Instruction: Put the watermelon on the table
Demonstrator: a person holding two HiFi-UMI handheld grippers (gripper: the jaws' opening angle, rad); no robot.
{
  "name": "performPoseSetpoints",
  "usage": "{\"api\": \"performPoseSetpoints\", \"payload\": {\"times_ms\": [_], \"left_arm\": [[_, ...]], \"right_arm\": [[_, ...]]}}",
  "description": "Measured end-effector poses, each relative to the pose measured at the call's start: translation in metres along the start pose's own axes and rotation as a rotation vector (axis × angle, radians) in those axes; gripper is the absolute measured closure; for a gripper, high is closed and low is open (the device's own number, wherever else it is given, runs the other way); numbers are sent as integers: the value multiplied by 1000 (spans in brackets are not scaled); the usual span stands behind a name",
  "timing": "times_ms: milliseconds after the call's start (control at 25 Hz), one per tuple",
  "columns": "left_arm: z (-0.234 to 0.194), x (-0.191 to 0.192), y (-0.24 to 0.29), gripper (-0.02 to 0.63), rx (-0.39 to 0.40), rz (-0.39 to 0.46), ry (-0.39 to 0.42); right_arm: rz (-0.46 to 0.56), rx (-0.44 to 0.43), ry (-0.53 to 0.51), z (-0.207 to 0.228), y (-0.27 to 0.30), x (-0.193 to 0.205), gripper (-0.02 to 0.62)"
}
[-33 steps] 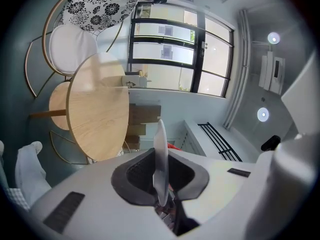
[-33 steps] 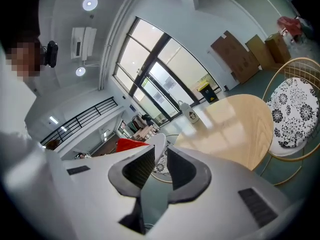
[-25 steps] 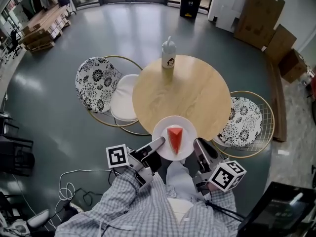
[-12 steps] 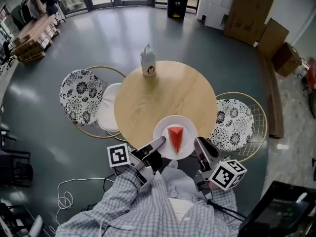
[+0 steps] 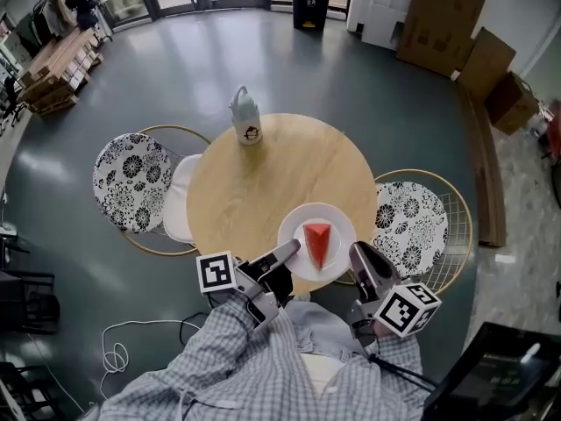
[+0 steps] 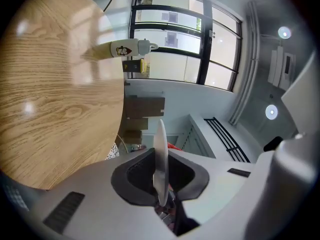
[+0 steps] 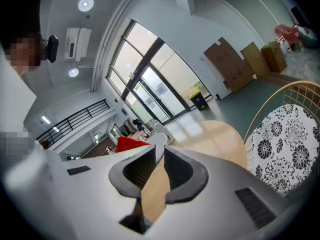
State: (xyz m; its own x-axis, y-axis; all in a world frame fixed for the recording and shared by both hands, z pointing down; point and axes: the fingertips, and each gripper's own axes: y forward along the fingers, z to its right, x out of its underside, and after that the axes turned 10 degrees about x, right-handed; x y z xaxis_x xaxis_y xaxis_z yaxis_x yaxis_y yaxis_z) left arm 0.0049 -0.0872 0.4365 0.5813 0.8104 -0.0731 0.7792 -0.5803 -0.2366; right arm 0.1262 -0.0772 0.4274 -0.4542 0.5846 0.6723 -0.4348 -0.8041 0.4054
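Left tongs (image 5: 287,251) and right tongs (image 5: 356,253) clamp the plate (image 5: 340,224) from opposite sides, with the watermelon (image 5: 317,242) between them. The plate overlaps the desk's (image 5: 263,182) near edge.

No lettering is readable; the bottle (image 5: 246,117) label shows only a figure.

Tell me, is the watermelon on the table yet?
Nearly. Done: the watermelon slice sits on its white plate, held over the near edge of the round table. In hand: the left gripper and right gripper both pinch the plate's rim. Left: settle it down, then let go. Whether it already rests on the wood, I can't tell.
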Motion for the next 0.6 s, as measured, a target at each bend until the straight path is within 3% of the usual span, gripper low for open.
{"api": "performPoseSetpoints", "payload": {"times_ms": [600], "left_arm": [[-35,-11,41,565,-38,-2,1]], "right_arm": [[-39,23,13,45,24,-20,535]]}}
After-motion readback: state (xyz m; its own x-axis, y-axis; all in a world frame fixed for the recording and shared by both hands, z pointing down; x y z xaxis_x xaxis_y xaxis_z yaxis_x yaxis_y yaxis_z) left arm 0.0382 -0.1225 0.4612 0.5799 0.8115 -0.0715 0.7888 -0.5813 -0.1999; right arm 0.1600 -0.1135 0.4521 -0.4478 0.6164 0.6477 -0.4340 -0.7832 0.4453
